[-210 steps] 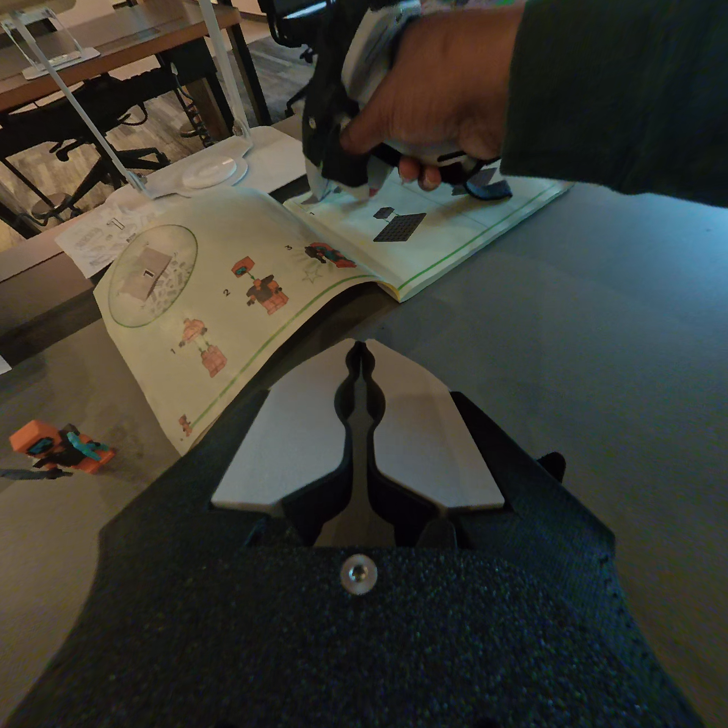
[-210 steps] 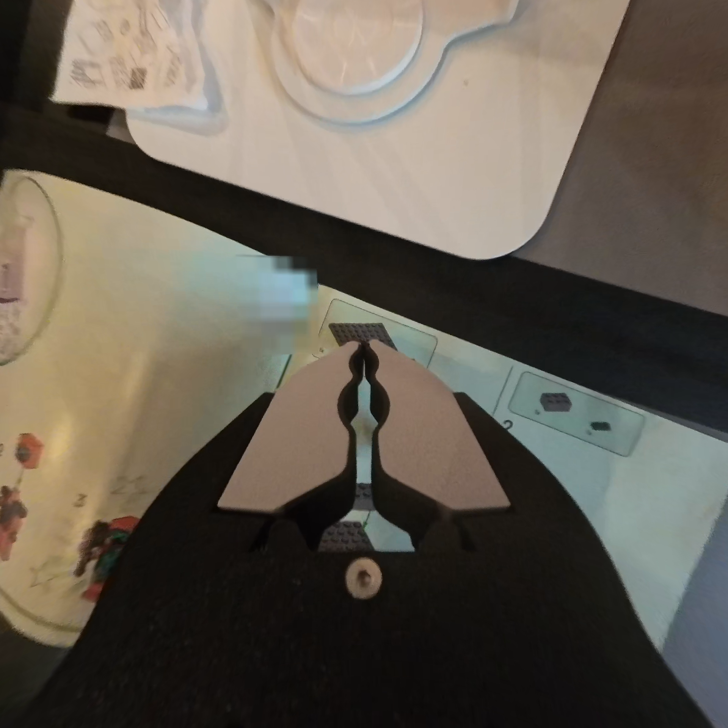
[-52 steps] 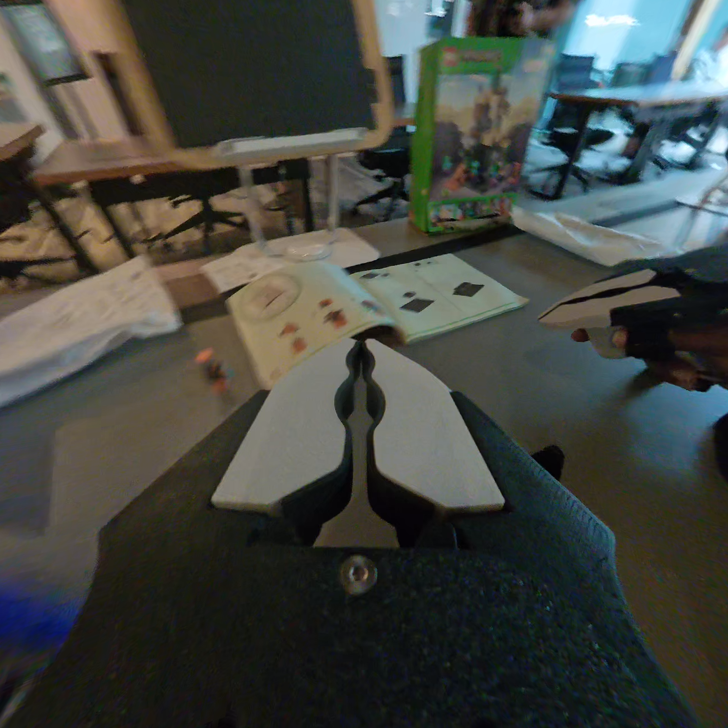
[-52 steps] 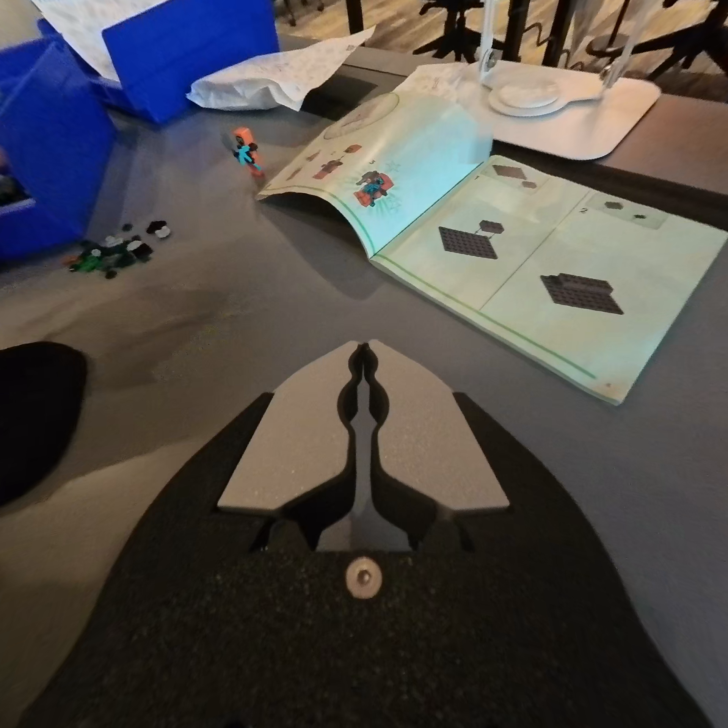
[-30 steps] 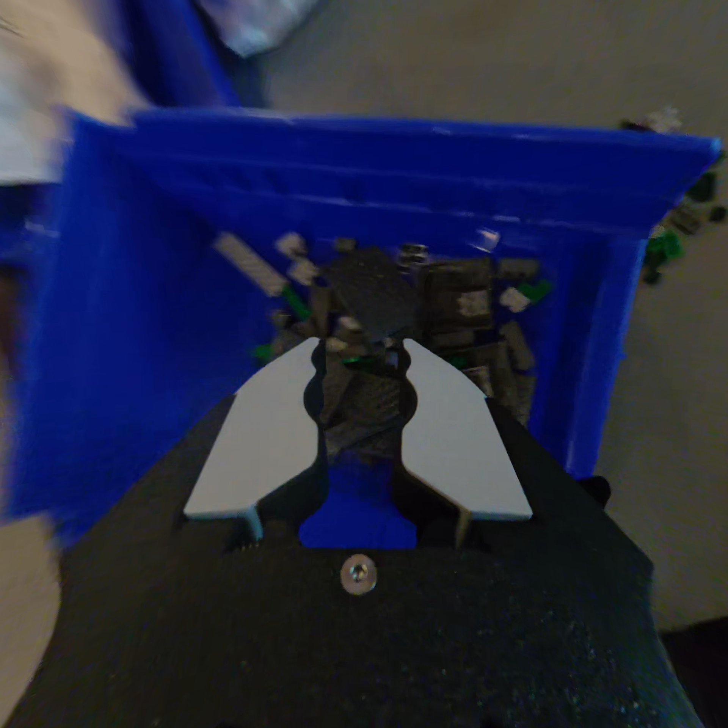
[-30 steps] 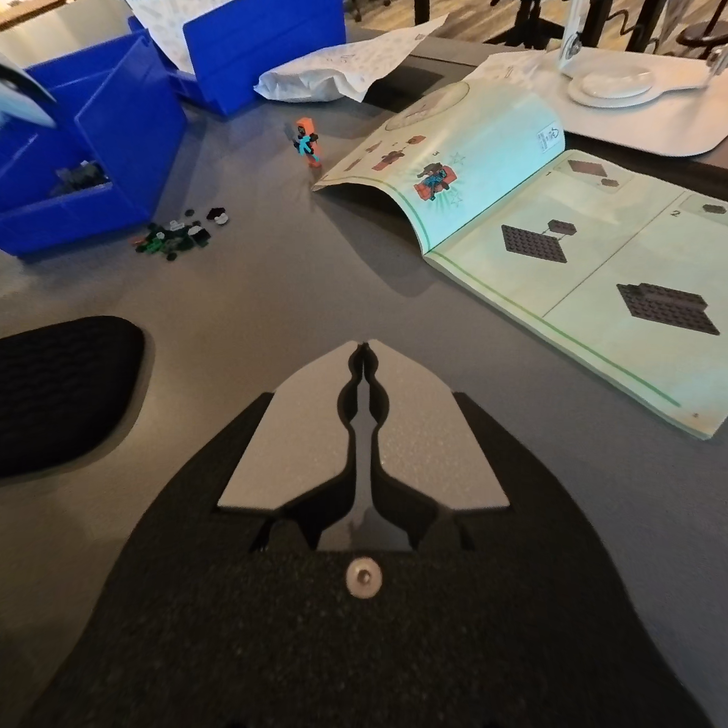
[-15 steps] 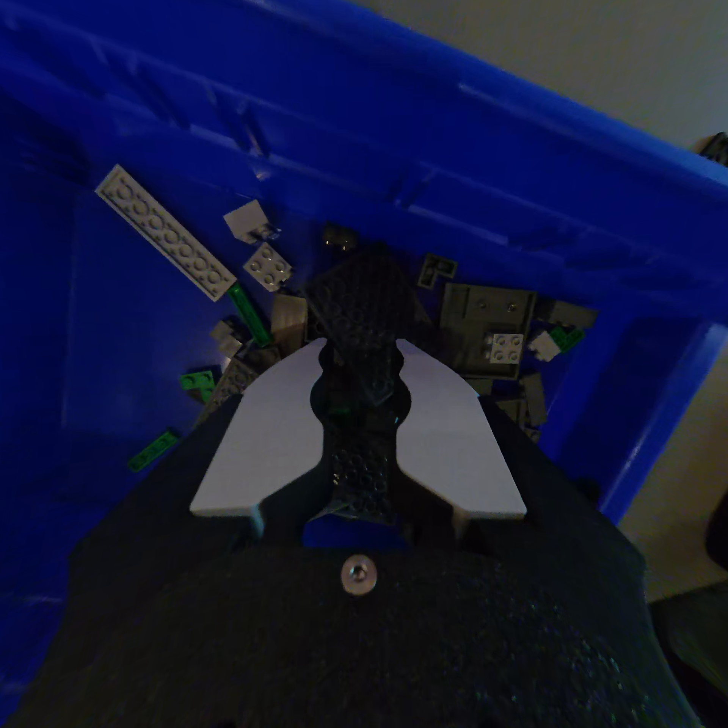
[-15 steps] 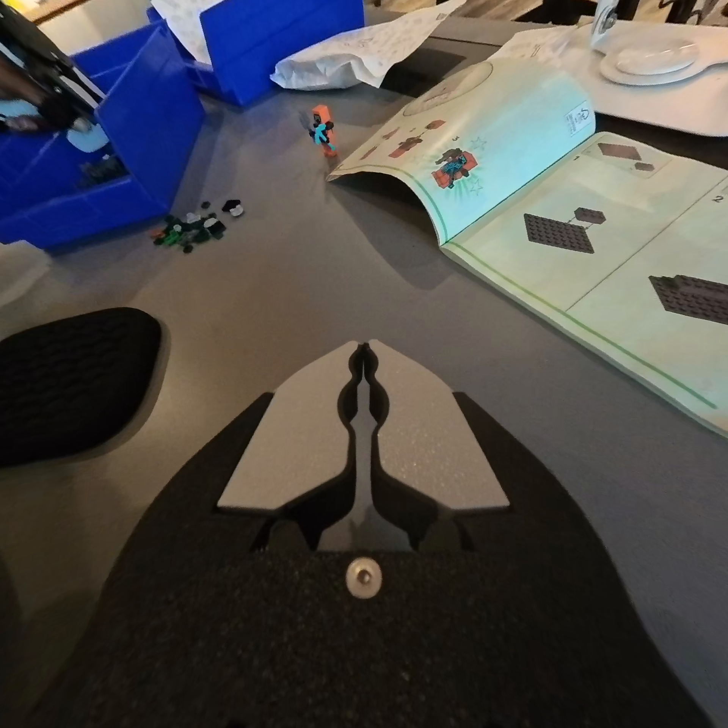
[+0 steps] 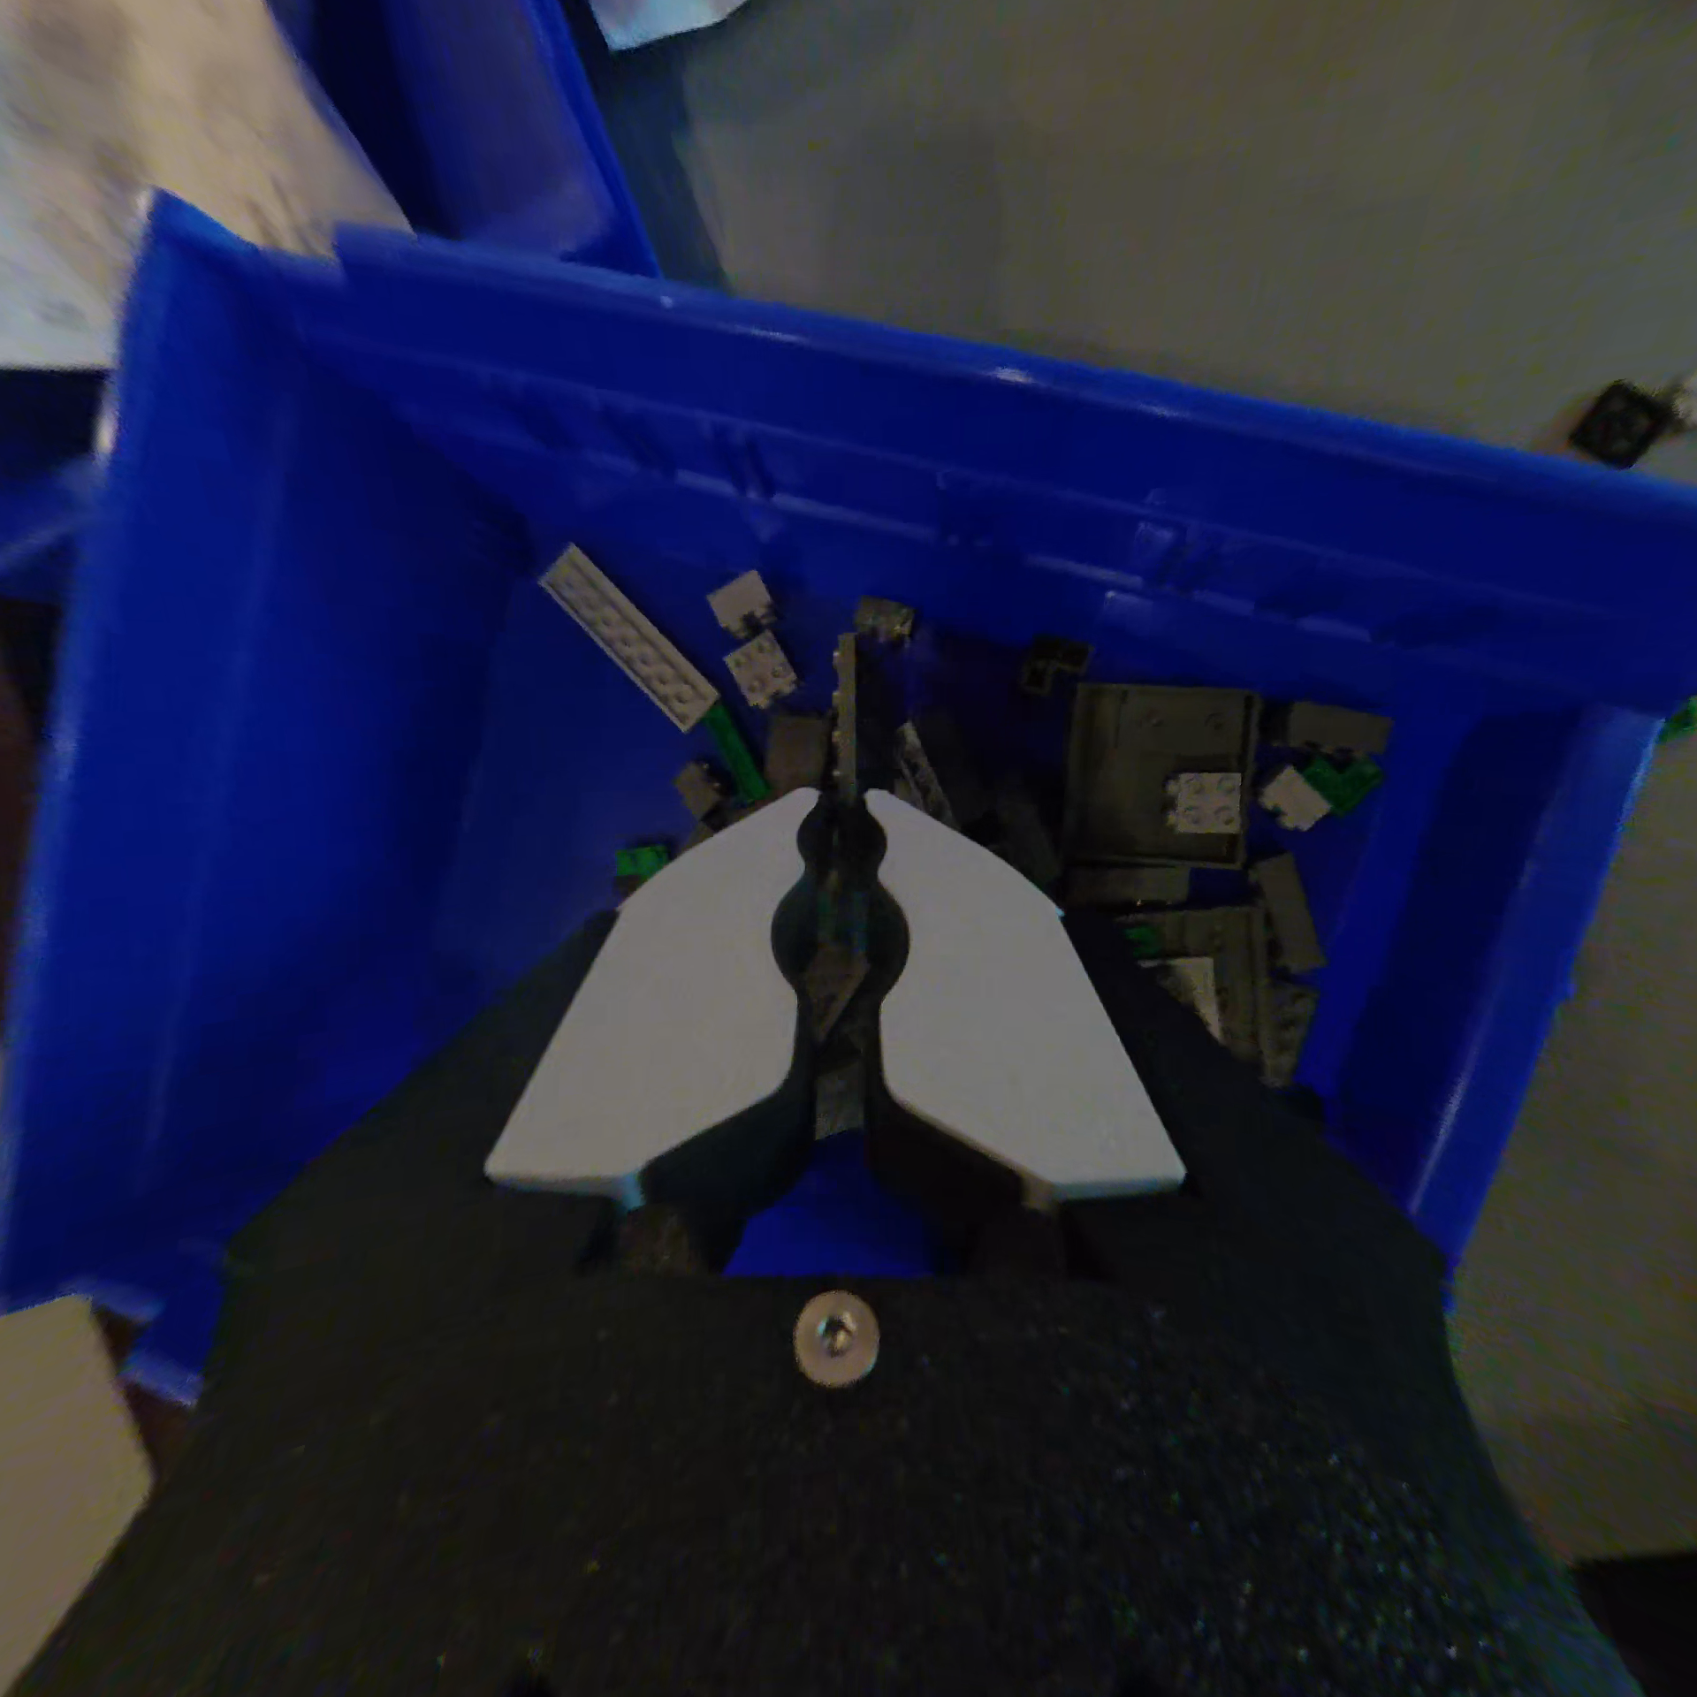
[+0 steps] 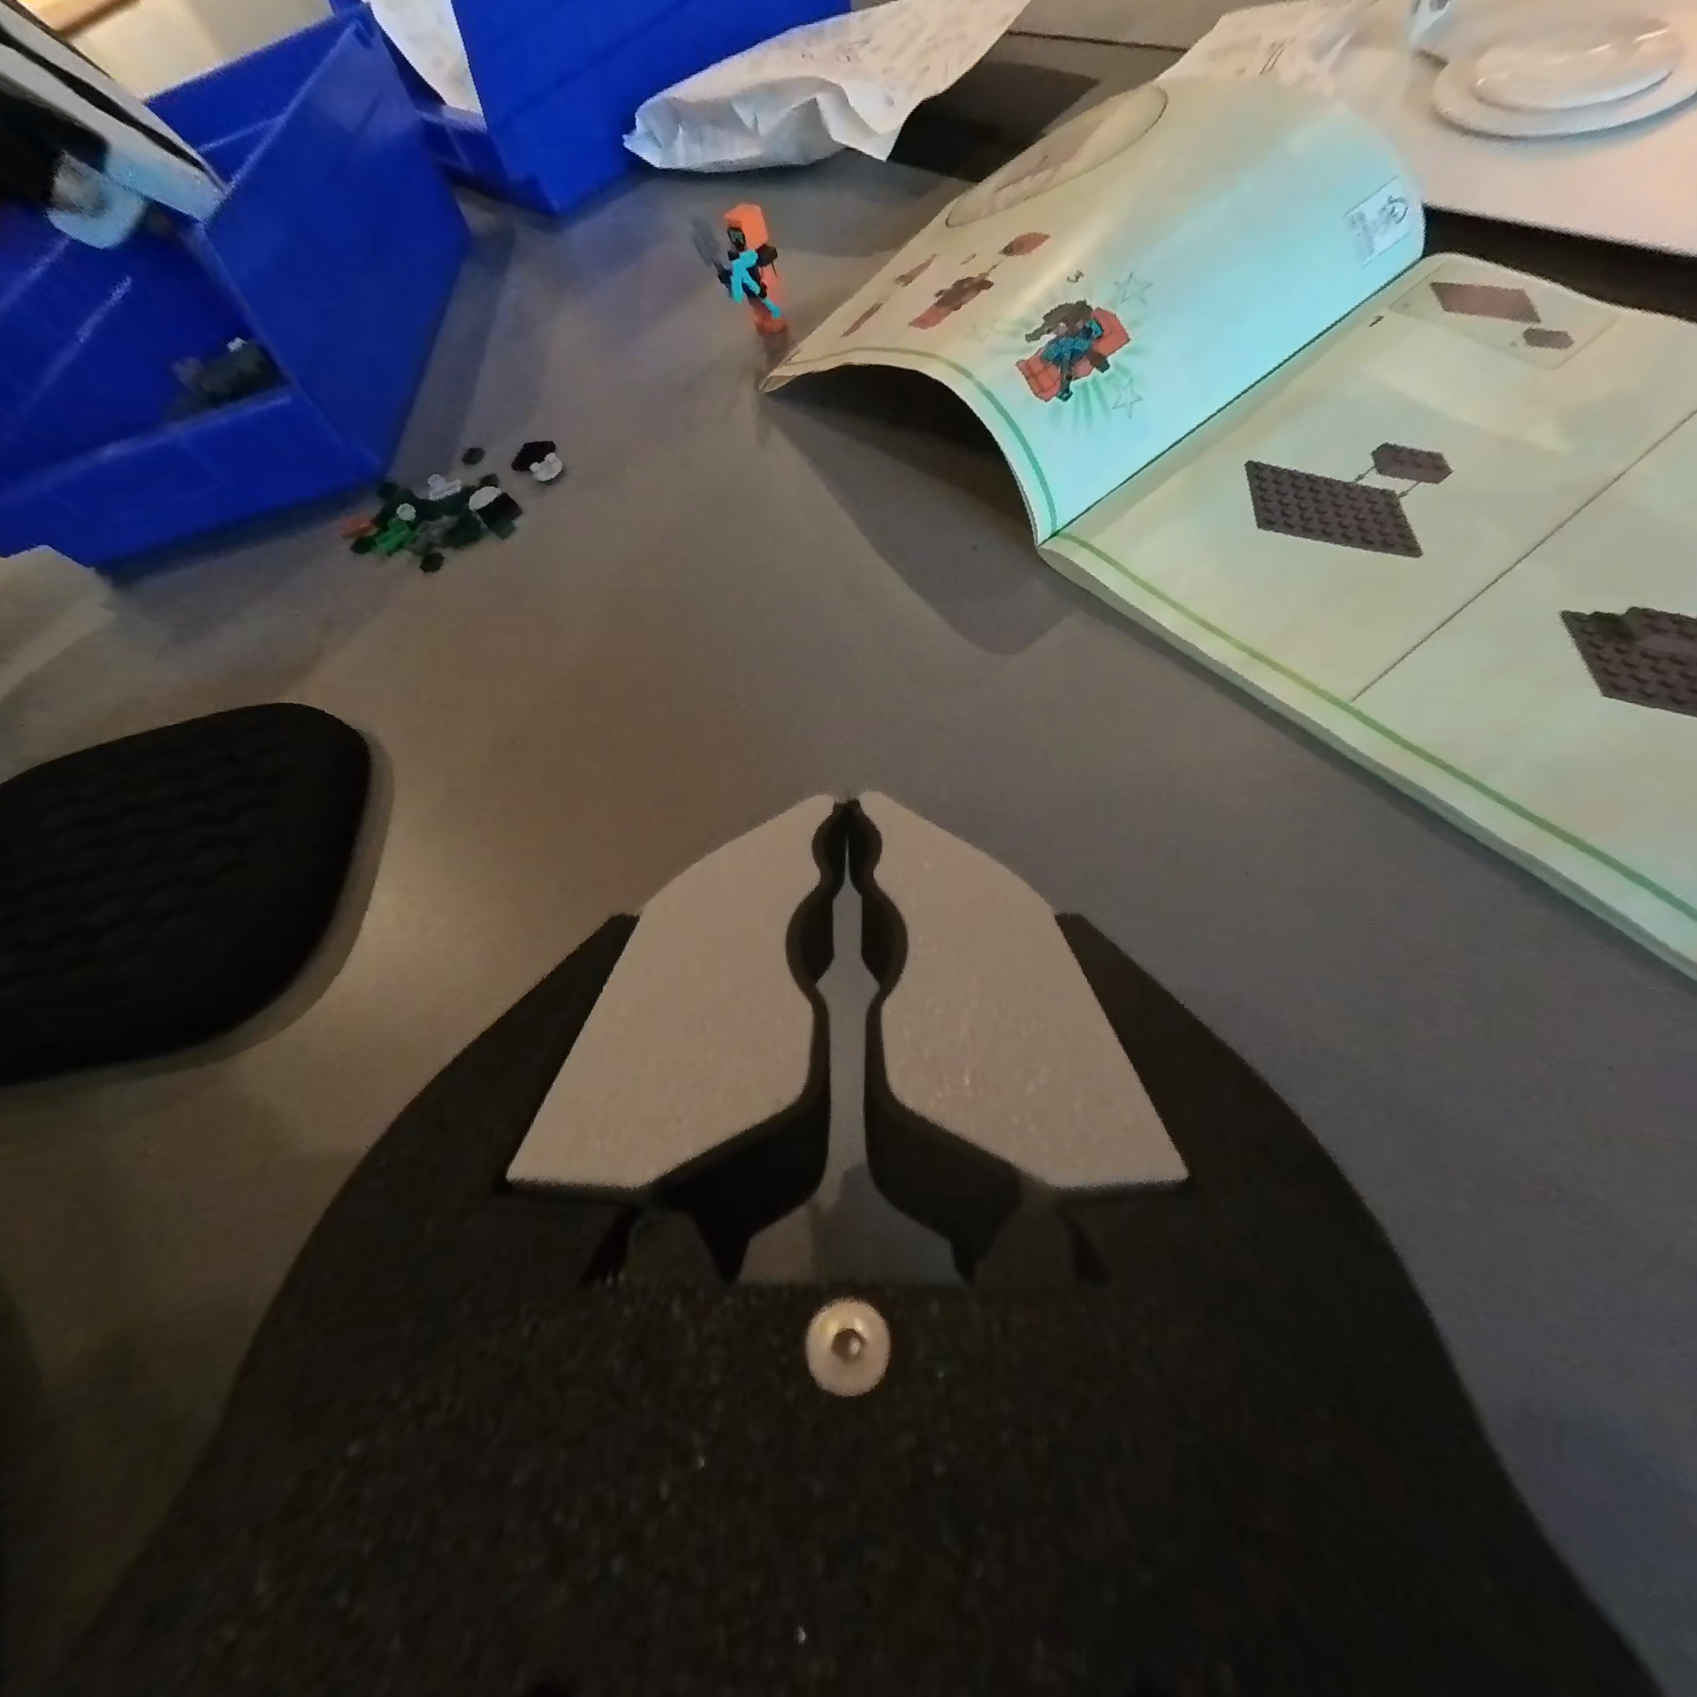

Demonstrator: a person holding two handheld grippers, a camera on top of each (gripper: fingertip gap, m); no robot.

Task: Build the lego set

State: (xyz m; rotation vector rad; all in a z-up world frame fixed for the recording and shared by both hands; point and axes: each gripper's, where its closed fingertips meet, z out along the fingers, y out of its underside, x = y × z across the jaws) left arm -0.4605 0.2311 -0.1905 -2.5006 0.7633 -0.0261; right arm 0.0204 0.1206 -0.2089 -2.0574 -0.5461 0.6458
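Your left claw (image 9: 845, 808) is clenched on a dark grey plate (image 9: 843, 735), held edge-on over the blue bin (image 9: 275, 735). Loose grey and green bricks lie in the bin from 11 to 3 o'clock of the tips. Your right claw (image 10: 849, 808) is closed on nothing above the desk (image 10: 643, 689). From it, the open instruction booklet (image 10: 1286, 413) lies at 2 o'clock, the orange minifigure (image 10: 751, 262) stands at 12, and scattered small pieces (image 10: 441, 514) lie at 11.
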